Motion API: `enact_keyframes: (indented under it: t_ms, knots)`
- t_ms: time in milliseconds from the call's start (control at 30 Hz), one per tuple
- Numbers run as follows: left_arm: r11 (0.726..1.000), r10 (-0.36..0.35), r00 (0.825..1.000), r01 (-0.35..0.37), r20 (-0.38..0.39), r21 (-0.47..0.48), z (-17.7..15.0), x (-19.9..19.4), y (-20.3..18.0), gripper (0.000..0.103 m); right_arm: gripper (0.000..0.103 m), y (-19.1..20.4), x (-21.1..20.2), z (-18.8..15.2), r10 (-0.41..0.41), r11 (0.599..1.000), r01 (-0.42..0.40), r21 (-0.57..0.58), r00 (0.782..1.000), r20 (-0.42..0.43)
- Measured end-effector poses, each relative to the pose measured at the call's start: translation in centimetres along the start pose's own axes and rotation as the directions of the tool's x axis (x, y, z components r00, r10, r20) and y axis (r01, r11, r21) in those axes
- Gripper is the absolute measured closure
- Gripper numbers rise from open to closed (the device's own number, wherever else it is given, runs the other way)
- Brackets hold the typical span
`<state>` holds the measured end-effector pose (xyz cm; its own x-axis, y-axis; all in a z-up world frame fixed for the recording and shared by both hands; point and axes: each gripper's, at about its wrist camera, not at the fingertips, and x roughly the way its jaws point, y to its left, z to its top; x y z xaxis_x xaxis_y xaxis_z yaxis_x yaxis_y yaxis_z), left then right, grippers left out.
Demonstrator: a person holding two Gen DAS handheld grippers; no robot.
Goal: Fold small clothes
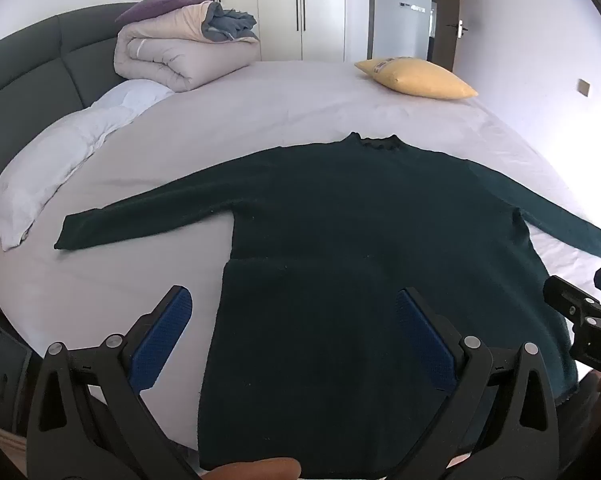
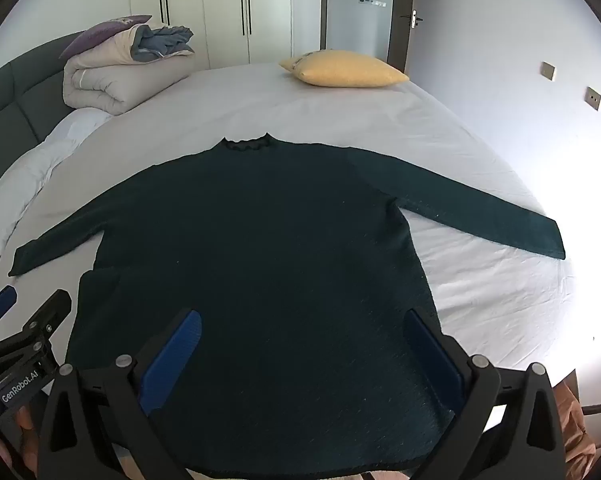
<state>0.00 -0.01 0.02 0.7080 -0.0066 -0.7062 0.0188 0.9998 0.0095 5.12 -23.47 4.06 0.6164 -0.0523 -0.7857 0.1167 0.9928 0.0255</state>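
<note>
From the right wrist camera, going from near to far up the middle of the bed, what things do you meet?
Right gripper, open → sweater lying flat → bare sheet → yellow pillow → wardrobe.

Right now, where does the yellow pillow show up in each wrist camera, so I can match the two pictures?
Left wrist view: the yellow pillow lies upper right, on the bed's far edge beyond the dark green sweater.
Right wrist view: the yellow pillow sits nearer the top centre, beyond the sweater's collar.
Shared landmark: the folded duvet at upper left.
</note>
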Motion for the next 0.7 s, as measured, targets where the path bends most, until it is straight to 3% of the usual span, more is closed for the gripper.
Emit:
enact_keyframes:
  t_ms: [700]
  knots:
    - [1.0, 0.004, 1.0, -0.004, 0.005, -0.007, -0.3, -0.6, -0.3, 0.0, 0.0, 1.0, 0.4, -1.0, 0.002, 1.0, -0.002, -0.011, 1.0, -0.017]
